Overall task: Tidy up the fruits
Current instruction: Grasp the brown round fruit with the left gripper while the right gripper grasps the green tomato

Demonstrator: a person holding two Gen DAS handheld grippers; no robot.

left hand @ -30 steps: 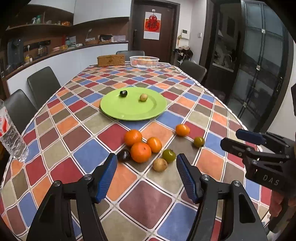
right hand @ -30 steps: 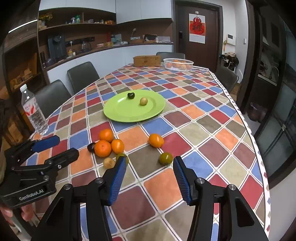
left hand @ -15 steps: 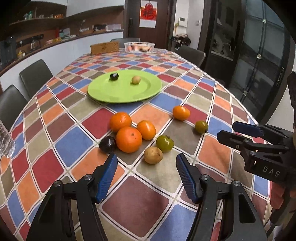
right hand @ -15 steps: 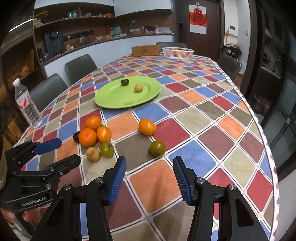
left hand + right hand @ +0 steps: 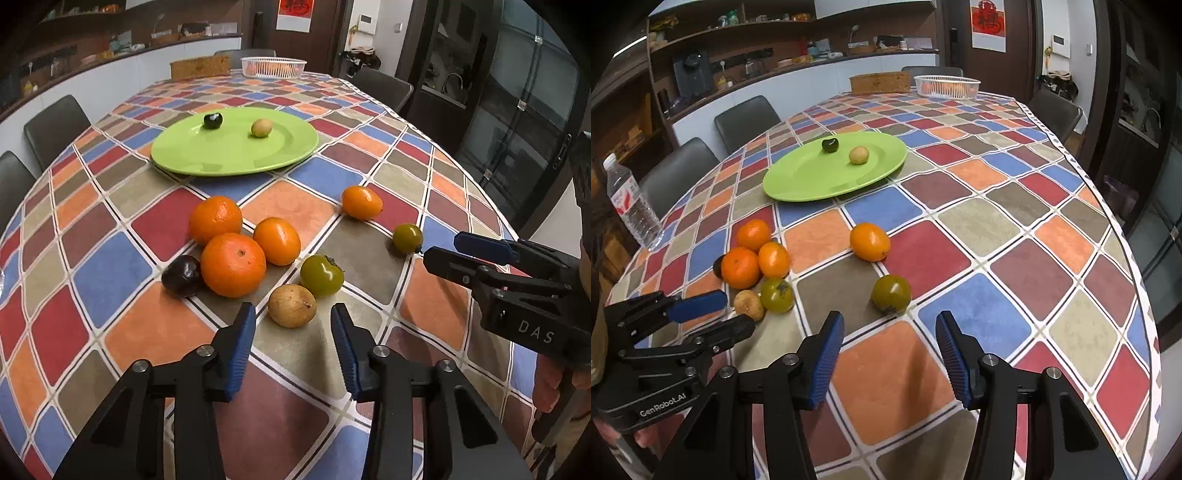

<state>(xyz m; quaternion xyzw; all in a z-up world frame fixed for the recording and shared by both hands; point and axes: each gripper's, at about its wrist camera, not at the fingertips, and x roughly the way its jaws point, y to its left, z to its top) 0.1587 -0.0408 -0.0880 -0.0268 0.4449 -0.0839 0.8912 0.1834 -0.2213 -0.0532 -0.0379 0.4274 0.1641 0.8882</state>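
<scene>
1. The left gripper (image 5: 293, 317) has just been narrowing its fingers. They stand apart around nothing, just short of the tan fruit (image 5: 291, 305) on the desk (image 5: 122, 266). Risk: a nudge rolls it into the green fruit (image 5: 321, 275) touching it.
2. The right gripper (image 5: 889, 330) has its fingers moderately apart and empty before the second green fruit (image 5: 891, 294). Risk: round fruit slipping sideways.
3. The plate (image 5: 236, 158) holds two fruits, and the carry there is long.

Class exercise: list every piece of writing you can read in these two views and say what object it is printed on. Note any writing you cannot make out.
"DAS": on the right hand-held gripper body.
"GenRobot.AI": on the left hand-held gripper body.
Red door poster: one large character, too blurred to read.
Water bottle label: too small to read.
</scene>
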